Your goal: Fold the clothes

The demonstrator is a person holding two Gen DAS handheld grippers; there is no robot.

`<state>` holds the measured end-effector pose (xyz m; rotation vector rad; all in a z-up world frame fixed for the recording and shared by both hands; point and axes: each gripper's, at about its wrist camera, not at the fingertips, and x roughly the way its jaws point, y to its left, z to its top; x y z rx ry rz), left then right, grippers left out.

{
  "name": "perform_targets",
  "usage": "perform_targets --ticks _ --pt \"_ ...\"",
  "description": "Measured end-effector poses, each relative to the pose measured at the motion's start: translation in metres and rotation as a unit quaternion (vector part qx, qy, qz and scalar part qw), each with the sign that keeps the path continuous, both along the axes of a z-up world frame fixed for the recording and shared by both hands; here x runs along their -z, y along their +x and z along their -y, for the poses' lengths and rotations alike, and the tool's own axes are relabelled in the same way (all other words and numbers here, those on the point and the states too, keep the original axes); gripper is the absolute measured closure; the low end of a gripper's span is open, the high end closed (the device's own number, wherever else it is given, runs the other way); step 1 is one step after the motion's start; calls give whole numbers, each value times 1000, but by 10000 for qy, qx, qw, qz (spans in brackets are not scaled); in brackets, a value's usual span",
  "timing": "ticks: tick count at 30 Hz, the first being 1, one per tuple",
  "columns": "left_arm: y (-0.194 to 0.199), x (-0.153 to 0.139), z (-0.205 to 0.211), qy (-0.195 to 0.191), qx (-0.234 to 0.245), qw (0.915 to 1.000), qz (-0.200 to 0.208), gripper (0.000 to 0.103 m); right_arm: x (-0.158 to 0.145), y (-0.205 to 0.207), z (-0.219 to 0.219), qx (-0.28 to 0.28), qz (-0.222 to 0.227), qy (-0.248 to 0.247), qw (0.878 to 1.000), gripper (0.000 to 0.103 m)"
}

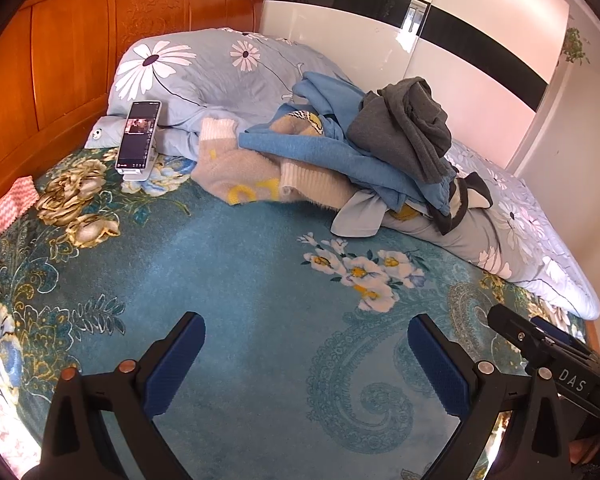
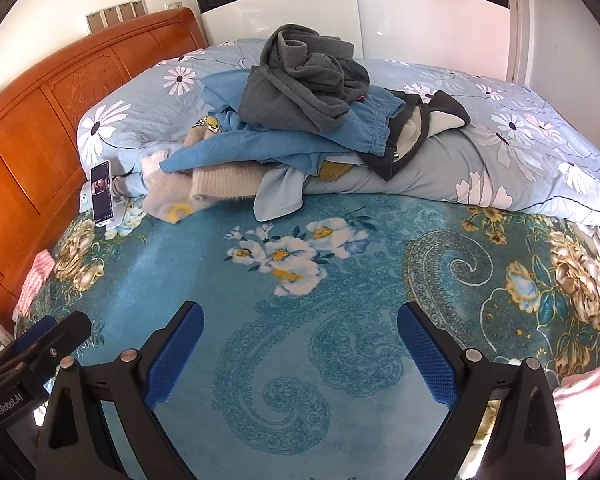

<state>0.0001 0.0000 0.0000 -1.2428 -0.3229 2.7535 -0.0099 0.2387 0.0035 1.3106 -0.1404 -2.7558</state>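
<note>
A heap of unfolded clothes lies at the far side of the bed, resting on a daisy-print quilt. On top is a grey garment (image 1: 404,132) (image 2: 304,80). Under it are a blue sweatshirt (image 1: 324,148) (image 2: 260,140), a beige fuzzy sweater with yellow letters (image 1: 244,176) (image 2: 204,184), a black-and-white piece (image 1: 472,196) (image 2: 420,128) and a pale blue piece (image 1: 356,216) (image 2: 276,196). My left gripper (image 1: 306,332) (image 2: 60,336) and right gripper (image 2: 300,316) (image 1: 512,328) hover open and holding nothing over the teal floral blanket (image 1: 240,280) (image 2: 340,360), well short of the heap.
A phone on a white stand (image 1: 138,136) (image 2: 102,196) leans by the quilt (image 1: 220,68) (image 2: 520,152) at the left. An orange wooden headboard (image 1: 60,60) (image 2: 40,128) bounds the left side, with a white wardrobe (image 1: 360,40) behind. A pink cloth (image 1: 8,208) lies at the bed's left edge.
</note>
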Motion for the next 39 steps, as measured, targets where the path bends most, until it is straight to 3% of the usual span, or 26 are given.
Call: perform_targets --ticks 8,14,27,39 --pt "13 -7 -6 -156 -163 9982 -549 0 -4 6 1 -76 -95 12 9999 5" --pt "18 -13 -7 -221 -232 9970 -708 0 -10 8 4 -174 -268 -14 9995 5" --pt "16 -14 -7 -43 -56 9979 -637 0 -4 6 -1 -249 -246 -24 9994 5" --pt "7 -7 -2 -289 -189 9973 -644 0 6 -8 10 -259 -21 5 9997 5"
